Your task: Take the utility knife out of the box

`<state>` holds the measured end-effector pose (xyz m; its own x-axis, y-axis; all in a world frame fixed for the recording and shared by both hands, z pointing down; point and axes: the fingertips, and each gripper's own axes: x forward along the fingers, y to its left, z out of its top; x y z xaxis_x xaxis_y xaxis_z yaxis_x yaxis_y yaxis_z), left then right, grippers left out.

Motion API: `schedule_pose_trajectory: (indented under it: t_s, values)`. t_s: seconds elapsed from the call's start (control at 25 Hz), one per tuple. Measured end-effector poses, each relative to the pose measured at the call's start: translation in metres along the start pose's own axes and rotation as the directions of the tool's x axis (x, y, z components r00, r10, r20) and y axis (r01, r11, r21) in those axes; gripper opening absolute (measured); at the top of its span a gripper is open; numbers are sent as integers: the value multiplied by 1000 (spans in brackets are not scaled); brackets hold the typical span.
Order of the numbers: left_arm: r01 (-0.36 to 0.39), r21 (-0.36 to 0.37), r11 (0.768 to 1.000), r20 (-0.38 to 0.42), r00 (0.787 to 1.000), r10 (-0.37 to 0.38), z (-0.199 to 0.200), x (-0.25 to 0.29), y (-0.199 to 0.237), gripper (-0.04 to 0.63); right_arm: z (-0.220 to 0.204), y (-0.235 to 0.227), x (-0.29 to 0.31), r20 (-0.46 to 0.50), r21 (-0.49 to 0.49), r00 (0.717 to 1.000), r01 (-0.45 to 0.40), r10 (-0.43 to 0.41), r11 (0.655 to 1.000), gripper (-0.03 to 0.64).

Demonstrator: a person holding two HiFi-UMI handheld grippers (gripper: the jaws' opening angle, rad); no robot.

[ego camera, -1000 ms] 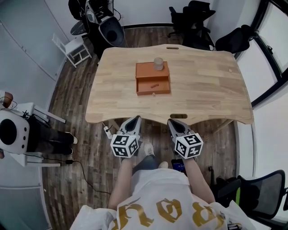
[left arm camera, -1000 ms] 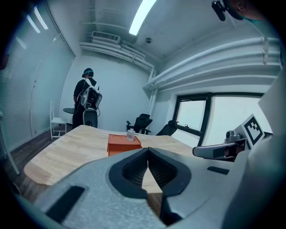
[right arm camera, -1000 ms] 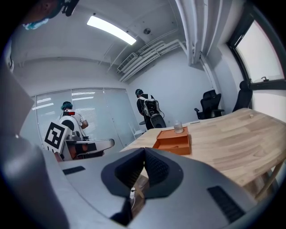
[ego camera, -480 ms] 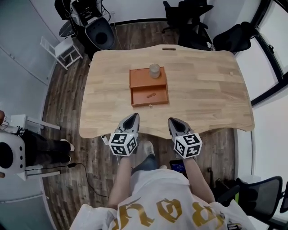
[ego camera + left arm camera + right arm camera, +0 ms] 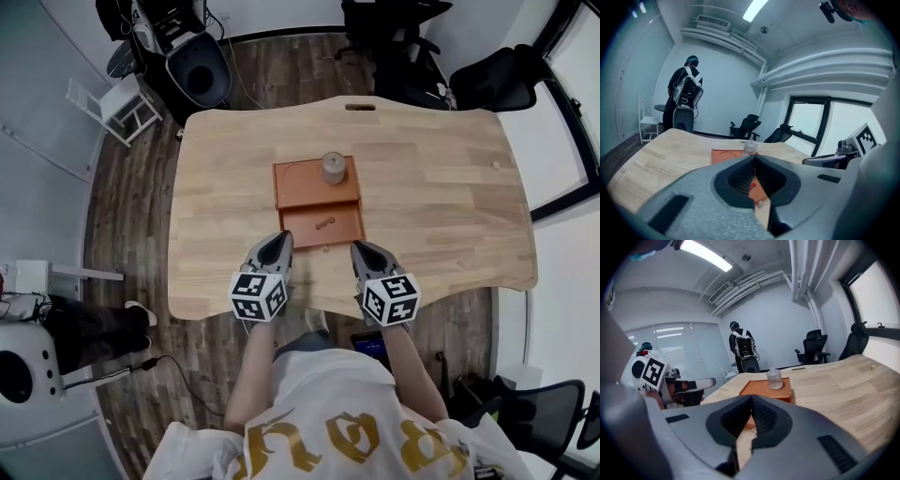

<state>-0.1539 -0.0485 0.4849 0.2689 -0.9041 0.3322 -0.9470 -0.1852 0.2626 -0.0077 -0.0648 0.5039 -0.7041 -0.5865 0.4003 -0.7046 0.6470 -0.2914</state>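
Right now the wooden table [image 5: 441, 216] carries the orange box [image 5: 300, 178] near its middle, front drawer [image 5: 349, 228] open; L gripper [image 5: 281, 240] & R gripper [image 5: 359, 248] hover just beside the drawer front, jaws pressed together, nothing btwn them; clear jar [image 5: 333, 168] stands on the box top; utility knife [image 5: 324, 224] lies in the drawer

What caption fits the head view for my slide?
Left gripper and right gripper, both shut, face the orange box holding the utility knife.
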Motion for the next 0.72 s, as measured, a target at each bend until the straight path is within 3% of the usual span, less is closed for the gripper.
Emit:
schedule_pose_trajectory:
  t_s: [0.4,0.72]
  values:
    - [46,-8,999,-6,999,-46,16,39,44,11,17,-8,46,11,10,998,54,-54,999,12]
    - [115,40,993,-8,993,-115,27,62,25,11,29,-29,35,52,32,991,123,-124,992,12]
